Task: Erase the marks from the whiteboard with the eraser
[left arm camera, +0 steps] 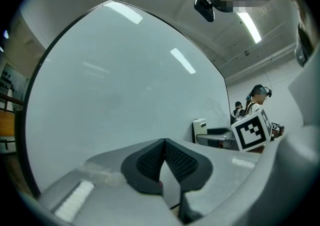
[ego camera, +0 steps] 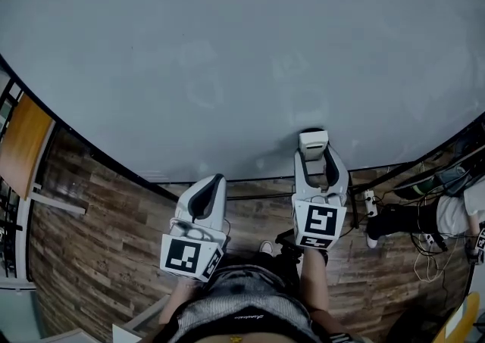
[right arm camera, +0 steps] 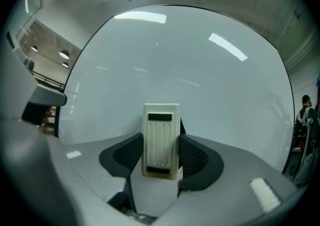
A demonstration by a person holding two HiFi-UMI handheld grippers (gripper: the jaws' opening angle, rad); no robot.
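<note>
The whiteboard [ego camera: 227, 54] fills the upper and central part of the head view. Faint smears [ego camera: 201, 95] are visible just left of centre on it. The eraser [right arm camera: 161, 140] is clamped between the two pads of the right gripper [ego camera: 313, 154], with its ribbed back turned toward the camera in the right gripper view. In the head view, the eraser is located right of centre, at the lower edge of the board; contact with the surface cannot be confirmed. The left gripper [left arm camera: 164, 157] is held at lower centre, over the wooden floor [ego camera: 91, 243]. Its jaws are closed together, tips touching, and nothing is held between them.
</note>
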